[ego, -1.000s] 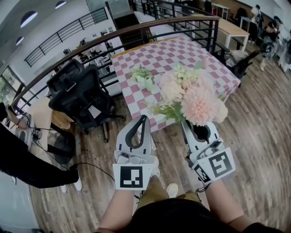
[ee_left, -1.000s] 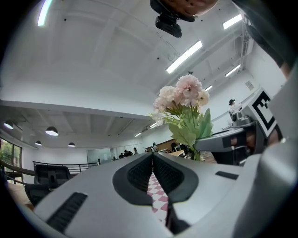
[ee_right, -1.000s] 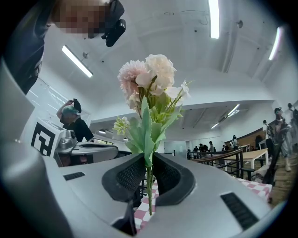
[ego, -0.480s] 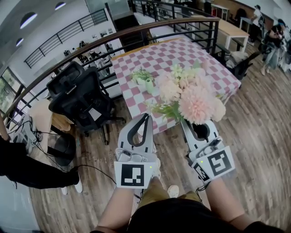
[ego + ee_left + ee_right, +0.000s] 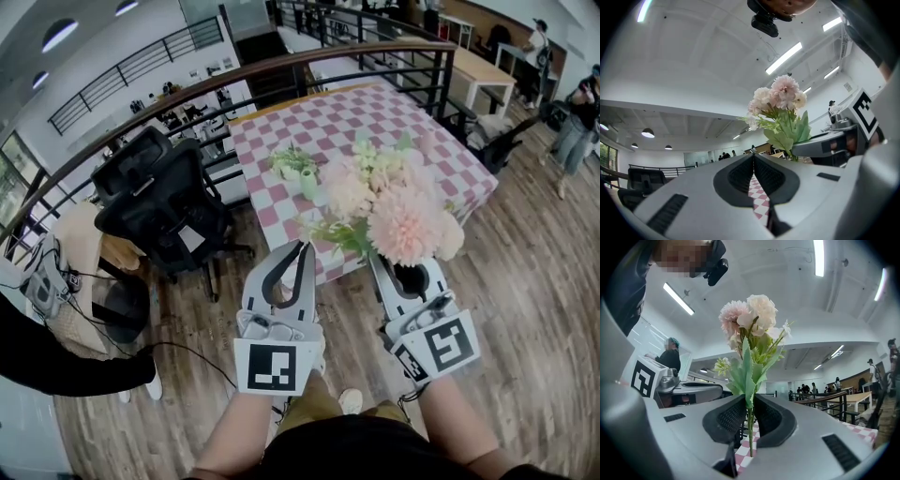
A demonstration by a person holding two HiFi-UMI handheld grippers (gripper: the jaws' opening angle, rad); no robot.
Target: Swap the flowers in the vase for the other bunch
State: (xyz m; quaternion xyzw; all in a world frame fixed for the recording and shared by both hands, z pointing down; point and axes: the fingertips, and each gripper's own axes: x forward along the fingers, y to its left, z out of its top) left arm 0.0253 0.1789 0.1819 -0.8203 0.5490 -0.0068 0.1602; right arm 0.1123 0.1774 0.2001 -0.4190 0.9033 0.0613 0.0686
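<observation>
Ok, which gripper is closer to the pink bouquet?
Right. The right gripper has its fingers clamped on the stems of the pink bouquet, with the blooms standing above them. The left gripper is shut on nothing, off to the bouquet's left.

We are in an open-plan office. We see a black mesh swivel chair (image 5: 155, 187), curved metal railings (image 5: 375, 56) and ceiling strip lights (image 5: 818, 256).

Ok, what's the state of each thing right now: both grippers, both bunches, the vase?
left gripper: fingers shut, nothing between them.
right gripper: fingers shut on the stems of the pink bunch.
pink bunch: held upright in the air.
vase: upright on the checked table.
green bunch: in the vase.
</observation>
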